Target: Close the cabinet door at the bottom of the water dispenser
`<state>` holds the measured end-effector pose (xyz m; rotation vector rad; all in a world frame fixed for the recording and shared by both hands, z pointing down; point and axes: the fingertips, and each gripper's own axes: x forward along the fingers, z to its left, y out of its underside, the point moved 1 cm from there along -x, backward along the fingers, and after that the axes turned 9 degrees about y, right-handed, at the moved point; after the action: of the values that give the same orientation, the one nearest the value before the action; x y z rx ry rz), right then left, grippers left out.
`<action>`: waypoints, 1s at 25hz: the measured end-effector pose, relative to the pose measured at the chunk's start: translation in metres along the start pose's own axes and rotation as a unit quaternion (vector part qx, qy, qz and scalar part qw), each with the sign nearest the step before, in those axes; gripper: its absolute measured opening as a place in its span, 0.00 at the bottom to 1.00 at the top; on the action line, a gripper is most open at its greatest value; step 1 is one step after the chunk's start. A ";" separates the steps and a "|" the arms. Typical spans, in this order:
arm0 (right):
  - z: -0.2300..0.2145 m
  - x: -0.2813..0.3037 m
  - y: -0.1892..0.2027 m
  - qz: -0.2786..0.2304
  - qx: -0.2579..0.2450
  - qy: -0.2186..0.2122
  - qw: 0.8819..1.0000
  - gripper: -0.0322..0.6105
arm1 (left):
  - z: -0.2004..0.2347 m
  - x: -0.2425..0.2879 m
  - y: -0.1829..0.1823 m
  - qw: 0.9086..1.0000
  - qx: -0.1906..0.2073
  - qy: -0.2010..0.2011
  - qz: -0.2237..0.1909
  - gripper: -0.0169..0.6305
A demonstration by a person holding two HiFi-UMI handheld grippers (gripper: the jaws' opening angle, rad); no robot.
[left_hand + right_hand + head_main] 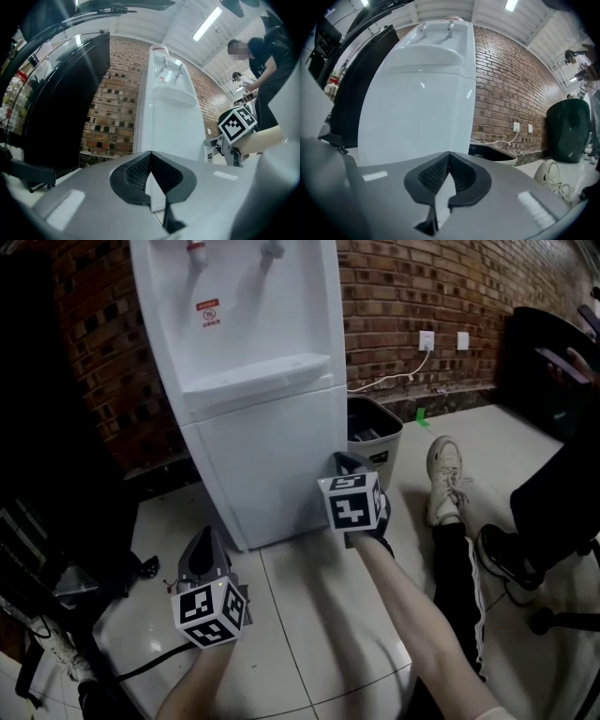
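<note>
The white water dispenser [246,343] stands against the brick wall. Its bottom cabinet door [262,465] looks flush with the body. My right gripper [339,461] is shut with nothing in it, close to the door's lower right edge; I cannot tell whether it touches. In the right gripper view the jaws [449,155] meet in front of the dispenser's white front [417,112]. My left gripper [207,534] is shut and empty, low on the floor to the left of the dispenser and apart from it. Past its jaws [150,154], the left gripper view shows the dispenser [164,122] and the right gripper's marker cube [238,123].
A black waste bin [375,432] sits right of the dispenser, with a white cable [394,379] to a wall socket behind it. A white sneaker [442,474] and a leg in black trousers [459,568] lie at the right. Dark furniture [47,446] fills the left.
</note>
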<state>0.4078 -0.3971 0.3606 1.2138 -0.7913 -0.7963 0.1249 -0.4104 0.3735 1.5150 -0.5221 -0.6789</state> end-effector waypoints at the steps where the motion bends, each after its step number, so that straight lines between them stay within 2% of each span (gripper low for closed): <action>1: 0.001 0.001 0.001 -0.002 -0.006 0.002 1.000 0.05 | -0.001 0.002 0.001 1.000 -0.001 0.001 0.000 0.03; 5: 0.001 -0.001 0.005 -0.004 -0.022 0.001 1.000 0.05 | -0.003 0.003 0.003 1.000 0.001 0.006 0.001 0.03; 8: 0.007 -0.014 -0.001 -0.009 -0.026 -0.012 1.000 0.05 | 0.002 -0.006 -0.001 1.000 -0.023 -0.008 -0.003 0.03; 10: 0.014 -0.029 -0.011 -0.028 -0.102 -0.014 0.994 0.05 | -0.002 -0.016 -0.010 0.999 -0.035 -0.007 -0.011 0.03; 12: 0.021 -0.049 -0.022 -0.052 -0.206 -0.022 0.977 0.05 | -0.015 -0.031 -0.020 1.000 -0.026 0.007 -0.013 0.03; 14: 0.023 -0.075 -0.033 -0.066 -0.254 -0.034 0.964 0.05 | -0.025 -0.051 -0.025 1.000 -0.023 0.014 -0.011 0.03; 18: 0.024 -0.133 -0.054 -0.069 -0.217 -0.073 0.971 0.05 | -0.030 -0.081 -0.048 0.998 -0.048 -0.005 -0.034 0.03; 20: 0.034 -0.163 -0.058 -0.078 -0.211 -0.091 0.970 0.05 | -0.033 -0.098 -0.061 0.998 -0.046 -0.003 -0.045 0.03; 22: 0.043 -0.190 -0.063 -0.091 -0.193 -0.106 0.971 0.05 | -0.037 -0.120 -0.072 0.998 -0.028 0.010 -0.053 0.03; 25: 0.057 -0.226 -0.069 -0.101 -0.110 -0.138 0.979 0.05 | -0.039 -0.152 -0.079 0.998 0.019 0.026 -0.058 0.03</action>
<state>0.2390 -0.2417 0.2815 1.0064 -0.7880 -1.2065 0.0366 -0.2727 0.3102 1.6032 -0.4117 -0.7199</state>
